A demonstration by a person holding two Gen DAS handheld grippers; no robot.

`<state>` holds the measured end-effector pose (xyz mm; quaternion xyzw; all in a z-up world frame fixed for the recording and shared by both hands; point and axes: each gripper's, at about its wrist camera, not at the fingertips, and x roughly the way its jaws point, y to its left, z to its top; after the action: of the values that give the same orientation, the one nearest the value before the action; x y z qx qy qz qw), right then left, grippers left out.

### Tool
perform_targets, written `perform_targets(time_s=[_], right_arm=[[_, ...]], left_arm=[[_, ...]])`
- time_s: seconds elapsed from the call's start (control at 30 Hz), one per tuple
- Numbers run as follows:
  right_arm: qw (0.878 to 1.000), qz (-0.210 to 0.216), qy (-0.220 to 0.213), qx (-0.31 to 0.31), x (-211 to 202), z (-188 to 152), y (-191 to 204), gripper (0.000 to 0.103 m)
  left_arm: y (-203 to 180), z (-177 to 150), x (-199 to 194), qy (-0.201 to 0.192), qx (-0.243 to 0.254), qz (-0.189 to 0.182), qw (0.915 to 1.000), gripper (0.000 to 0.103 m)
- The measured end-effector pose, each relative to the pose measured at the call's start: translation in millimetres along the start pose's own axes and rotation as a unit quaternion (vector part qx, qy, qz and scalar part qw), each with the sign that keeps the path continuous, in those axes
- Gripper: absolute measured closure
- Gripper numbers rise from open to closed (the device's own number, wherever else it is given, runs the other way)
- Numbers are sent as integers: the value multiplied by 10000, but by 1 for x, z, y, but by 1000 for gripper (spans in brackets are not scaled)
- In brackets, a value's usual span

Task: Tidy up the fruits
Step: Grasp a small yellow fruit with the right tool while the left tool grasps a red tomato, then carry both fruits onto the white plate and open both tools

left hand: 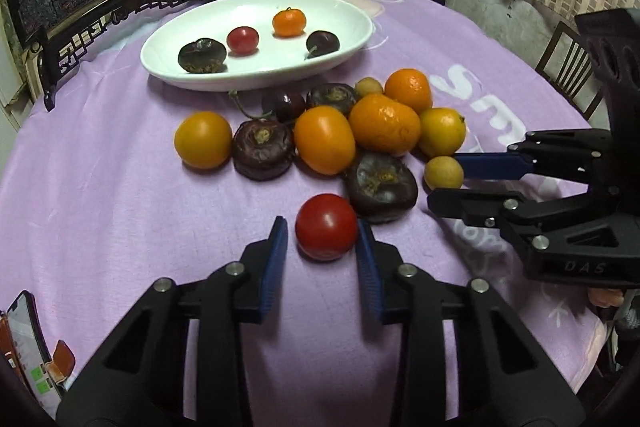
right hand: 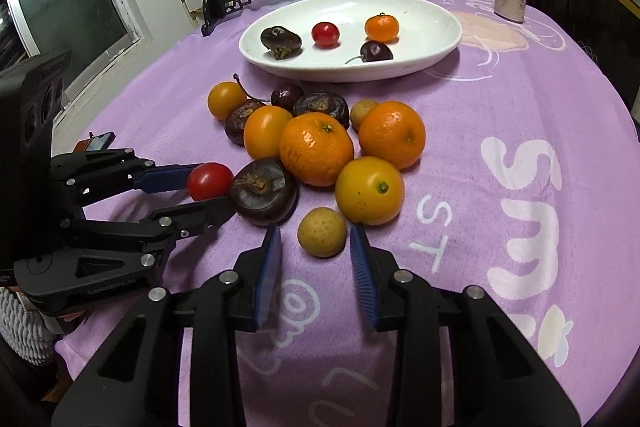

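Both grippers idle; white dish [left hand: 160, 61] holds four fruits.

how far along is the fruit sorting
Done: four pieces sit in the white dish. In hand: the left gripper straddles a red cherry tomato, the right gripper a small yellow fruit; neither is lifted. Left: the pile, including the large tangerine.

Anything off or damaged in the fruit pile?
Nothing spilled or broken. The dark fruit beside the red tomato has a sunken, crusty top; its look-alikes show the same, so probably natural.
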<state>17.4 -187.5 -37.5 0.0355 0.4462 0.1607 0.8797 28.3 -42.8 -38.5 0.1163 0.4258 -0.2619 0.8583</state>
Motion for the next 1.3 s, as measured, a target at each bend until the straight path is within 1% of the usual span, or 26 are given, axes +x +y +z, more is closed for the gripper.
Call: perform_targets(time_s=[0.03, 0.1, 0.13, 0.23, 0.33, 0.4, 0.47, 0.5, 0.57, 0.7, 0.83, 0.9, 0.97, 1.03, 1.07, 1.1, 1.13, 1.23, 1.3], right_arm=[[10000, -5, -3, -14, 0, 0, 0, 72], [10000, -16, -5, -36, 1, 1, 0, 76], [10000, -2, -18, -41, 1, 1, 0, 78], [9999, 38, -61, -77, -1, 0, 2, 78], [9997, 120, -201, -45, -11, -3, 2, 78], [9993, 184, -328, 8, -20, -2, -1, 78], [9986, 224, -465, 62, -30, 5, -4, 78], [9985, 213, -508, 54, -34, 11, -5, 78], [9979, 46, -640, -5, -40, 30, -9, 78], [9963, -221, -828, -26, -39, 74, -19, 78], [9962, -317, -784, 196, -9, 119, -36, 78], [9966, -311, -678, 344, 11, 132, -45, 78], [9967, -343, -606, 417, 25, 137, -52, 78], [9970, -335, -515, 468, 38, 141, -56, 77], [9971, -321, -474, 492, 43, 143, -58, 77], [9970, -325, -472, 511, 45, 144, -59, 77], [9969, -339, -493, 514, 46, 143, -61, 77], [9973, -325, -490, 448, 46, 139, -60, 77], [9974, -309, -494, 432, 44, 137, -58, 76]], left_arm=[[-1, 0, 1, -2, 0, 1, 10000, 67], [-1, 1, 1, -26, 3, -5, 10000, 73], [-1, 1, 0, -34, 2, 1, 10000, 73], [-1, 0, -4, -104, -18, 115, 9999, 73], [4, 3, -19, -354, -137, 262, 9989, 73], [9, 10, -26, -496, -207, 392, 9978, 73], [15, 22, -30, -589, -264, 586, 9962, 73], [19, 30, -29, -611, -295, 688, 9953, 73], [27, 46, -27, -651, -376, 821, 9938, 73], [49, 80, -13, -669, -665, 928, 9912, 74], [61, 106, 11, -601, -818, 941, 9904, 73], [64, 113, 26, -520, -872, 929, 9905, 73], [66, 116, 36, -479, -917, 931, 9903, 73], [66, 118, 40, -533, -936, 981, 9893, 67], [65, 119, 40, -576, -915, 1041, 9887, 54], [64, 119, 40, -631, -896, 1098, 9879, 46], [64, 119, 39, -713, -884, 1163, 9867, 44], [63, 117, 36, -766, -882, 1196, 9859, 40], [64, 114, 32, -843, -923, 1294, 9837, 36]])
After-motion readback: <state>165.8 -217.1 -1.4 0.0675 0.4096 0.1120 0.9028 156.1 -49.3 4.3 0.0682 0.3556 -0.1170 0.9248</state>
